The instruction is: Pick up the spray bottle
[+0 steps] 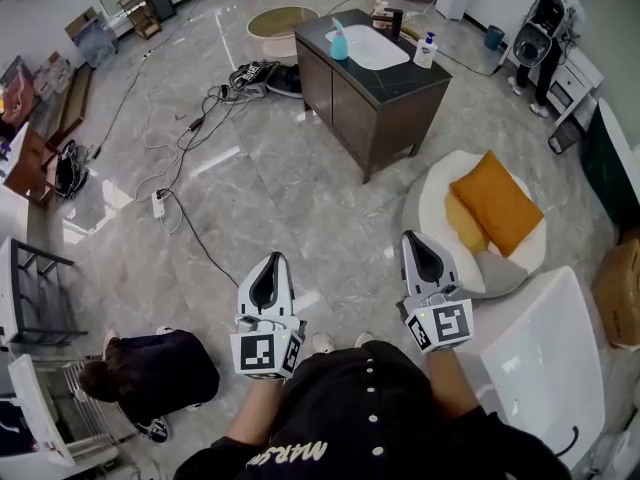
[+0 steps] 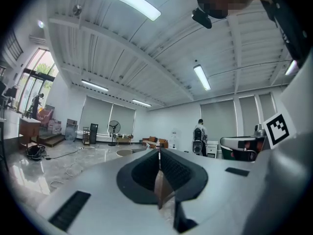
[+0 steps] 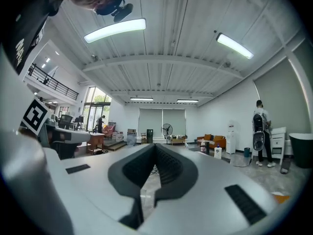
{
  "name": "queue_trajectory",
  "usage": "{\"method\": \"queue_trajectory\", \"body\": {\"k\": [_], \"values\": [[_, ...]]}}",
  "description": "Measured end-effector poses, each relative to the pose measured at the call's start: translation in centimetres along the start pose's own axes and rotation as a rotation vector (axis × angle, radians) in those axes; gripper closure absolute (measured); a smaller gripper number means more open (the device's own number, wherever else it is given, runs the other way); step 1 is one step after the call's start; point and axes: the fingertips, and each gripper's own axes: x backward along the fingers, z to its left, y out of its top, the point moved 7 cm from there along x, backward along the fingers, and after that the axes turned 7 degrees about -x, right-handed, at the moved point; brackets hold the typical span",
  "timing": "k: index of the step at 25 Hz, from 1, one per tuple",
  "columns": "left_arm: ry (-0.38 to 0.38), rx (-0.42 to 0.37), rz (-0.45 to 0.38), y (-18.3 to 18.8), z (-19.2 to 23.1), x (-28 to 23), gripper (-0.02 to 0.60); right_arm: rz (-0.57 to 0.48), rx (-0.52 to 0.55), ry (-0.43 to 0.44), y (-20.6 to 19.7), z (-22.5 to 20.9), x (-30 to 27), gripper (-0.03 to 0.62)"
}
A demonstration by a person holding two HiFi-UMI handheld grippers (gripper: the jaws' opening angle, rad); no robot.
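The teal spray bottle (image 1: 340,40) stands upright on the dark cabinet's top (image 1: 400,76), at the left edge of its white sink (image 1: 368,46). A white pump bottle (image 1: 427,50) stands on the sink's right side. Both grippers are held level, close to the person's body and far from the cabinet. My left gripper (image 1: 272,260) (image 2: 159,151) is shut with nothing between its jaws. My right gripper (image 1: 415,238) (image 3: 155,145) is also shut and holds nothing. Neither gripper view shows the spray bottle.
Cables and a power strip (image 1: 160,204) lie on the floor to the left. A round white seat with orange cushions (image 1: 495,208) sits at right, a white tub (image 1: 545,353) near it. One person crouches at lower left (image 1: 150,373); another stands at the back right (image 1: 545,38).
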Motion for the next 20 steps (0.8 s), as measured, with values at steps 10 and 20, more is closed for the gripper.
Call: {"method": "queue_trajectory", "body": {"k": [10, 20], "values": [[-0.036, -0.005, 0.025, -1.6, 2.2, -1.9, 0.565, 0.021, -0.02, -0.056, -2.0, 0.2, -1.6, 0.599], [-0.033, -0.028, 0.03, -2.1, 5.0, -10.6, 0.565, 0.0, -0.014, -0.064, -2.7, -3.8, -10.8, 0.599]]}}
